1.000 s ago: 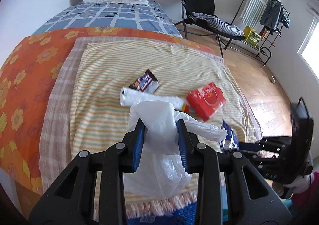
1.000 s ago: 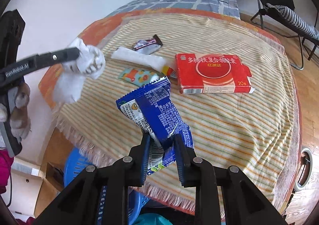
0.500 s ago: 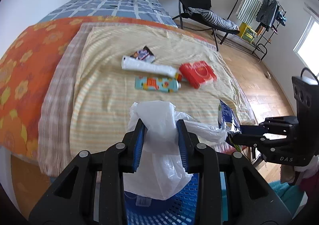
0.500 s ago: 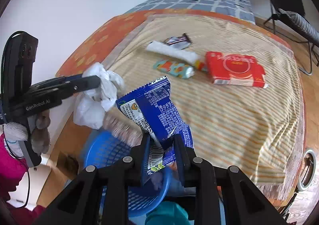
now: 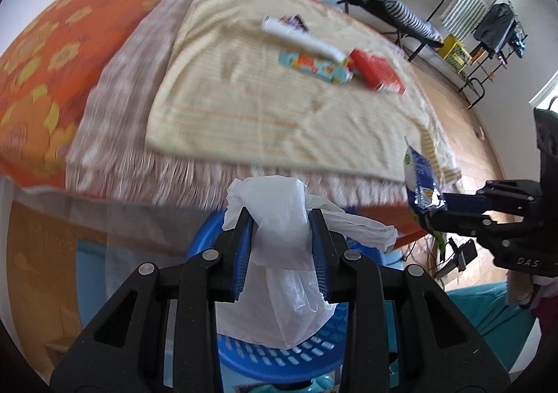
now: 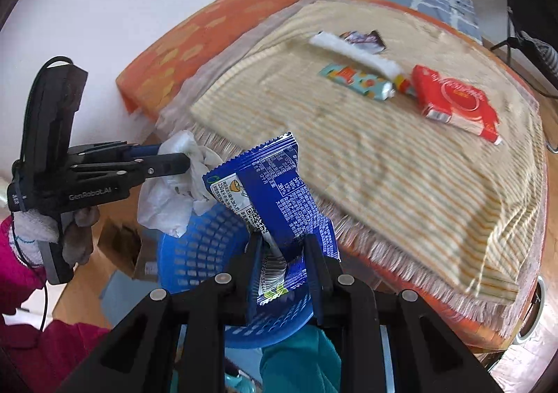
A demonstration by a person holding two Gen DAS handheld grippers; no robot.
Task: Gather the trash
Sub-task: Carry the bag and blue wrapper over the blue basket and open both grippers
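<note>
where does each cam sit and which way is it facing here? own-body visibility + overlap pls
Left wrist: on the left gripper, angled down over the blue basket toward the bed; its fingers clamp a white plastic bag; the right gripper shows at right.
Right wrist: on the right gripper, angled down over the same basket; clamps a blue snack wrapper; the left gripper, gloved hand and magenta sleeve show at left.
Shared: basket, bed, red box, both held items.
</note>
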